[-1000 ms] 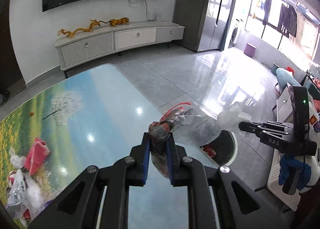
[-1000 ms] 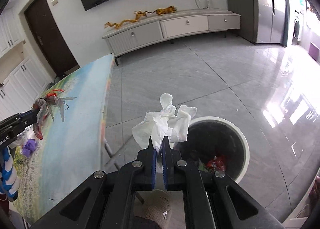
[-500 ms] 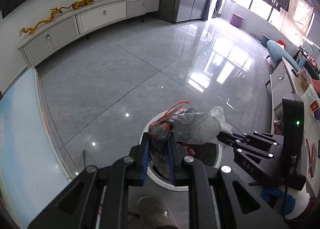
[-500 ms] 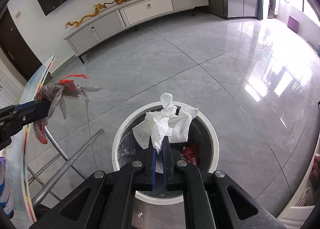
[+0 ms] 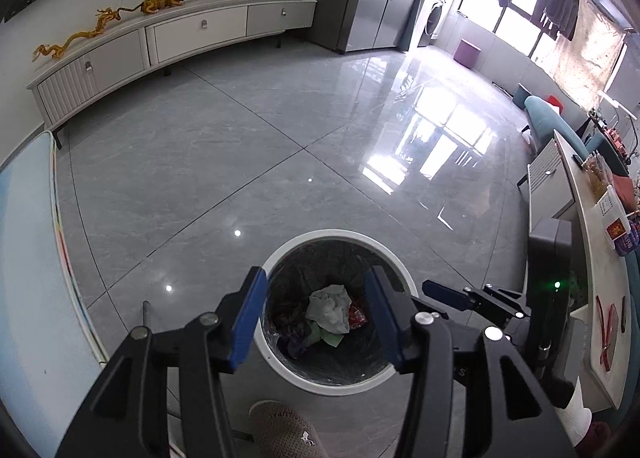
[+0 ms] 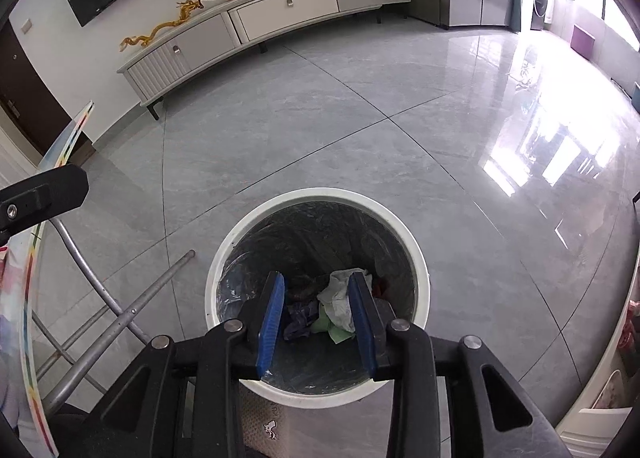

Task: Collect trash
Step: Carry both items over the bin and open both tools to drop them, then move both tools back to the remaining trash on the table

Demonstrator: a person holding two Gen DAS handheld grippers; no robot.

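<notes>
Left gripper: the black two-finger left gripper with blue pads [image 5: 316, 318] points steeply down over the bin; its jaws have just been opening and now stand well apart, released, with nothing between them.
Right gripper: the black two-finger right gripper with blue pads [image 6: 318, 322] also points down into the bin; its jaws have just been opening to a narrower gap, released, and nothing is pinched between the pads.
Bin: a round white-rimmed trash bin lined with a dark plastic bag [image 5: 340, 236] stands on the floor directly under both grippers.
Trash: a crumpled white tissue [image 5: 330, 306] lies at the bottom of the bin, on top of the other rubbish; it touches neither gripper.
Other rubbish: beside the tissue lie a red wrapper [image 5: 356, 314], a pale green scrap [image 6: 328, 324] and a dark purplish crumpled piece [image 6: 298, 318]; what the purplish piece is made of is hard to make out in the shadow.
Floor: glossy grey floor tiles [image 5: 280, 146] reflect bright window light on the right.
Table: the pale blue edge of a table top [image 5: 28, 258] runs down the left side, and its grey metal legs [image 6: 120, 310] cross just left of the bin.
Person: the toe of a beige knitted slipper [image 5: 280, 430] sits on the floor just in front of the bin.
Background: a long white low cabinet [image 5: 192, 30] stands against the far wall.
</notes>
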